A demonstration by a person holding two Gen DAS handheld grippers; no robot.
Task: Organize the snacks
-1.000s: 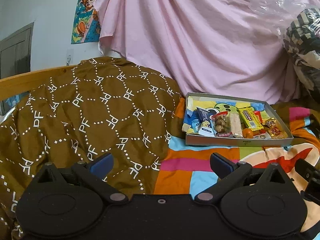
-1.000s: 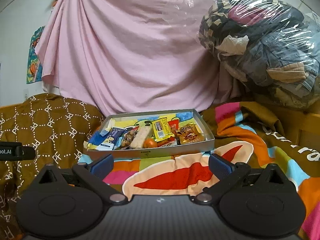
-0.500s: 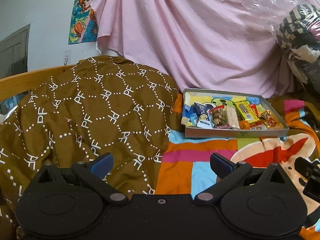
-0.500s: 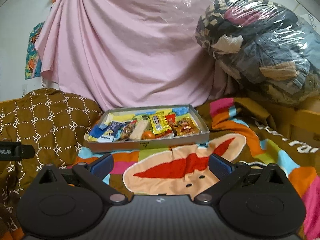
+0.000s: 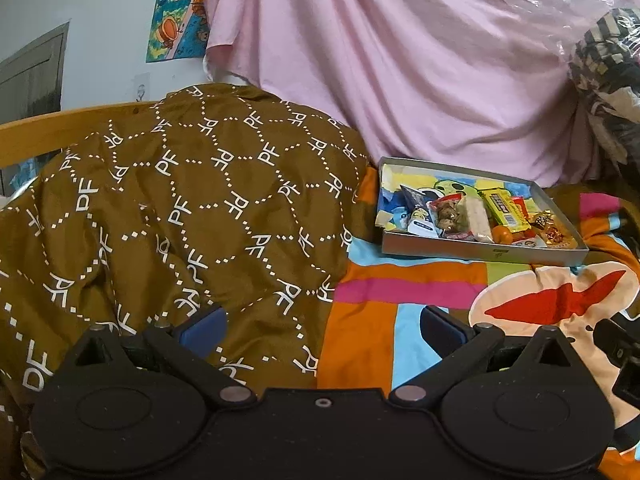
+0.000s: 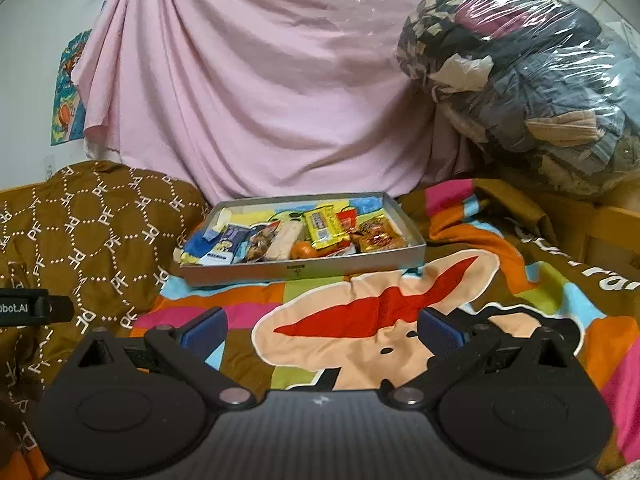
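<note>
A shallow grey box (image 5: 476, 251) lies on the bed, ahead and to the right in the left wrist view. It also shows in the right wrist view (image 6: 304, 270), ahead of centre. Several wrapped snacks lie inside: a yellow bar (image 6: 323, 229), a pale bar (image 6: 285, 240), blue packets (image 6: 226, 245), an orange sweet (image 6: 303, 249) and gold-red packets (image 6: 378, 236). My left gripper (image 5: 323, 326) is open and empty, well short of the box. My right gripper (image 6: 322, 330) is open and empty, also short of it.
A brown patterned quilt (image 5: 168, 216) is heaped at the left. A colourful cartoon blanket (image 6: 384, 312) covers the bed. A pink sheet (image 6: 256, 80) hangs behind. A plastic bag of clothes (image 6: 520, 80) sits at the back right, beside a wooden bed rail (image 6: 612, 220).
Both grippers have drawn back from the box, which looks smaller and farther now. Both stay open and empty.
</note>
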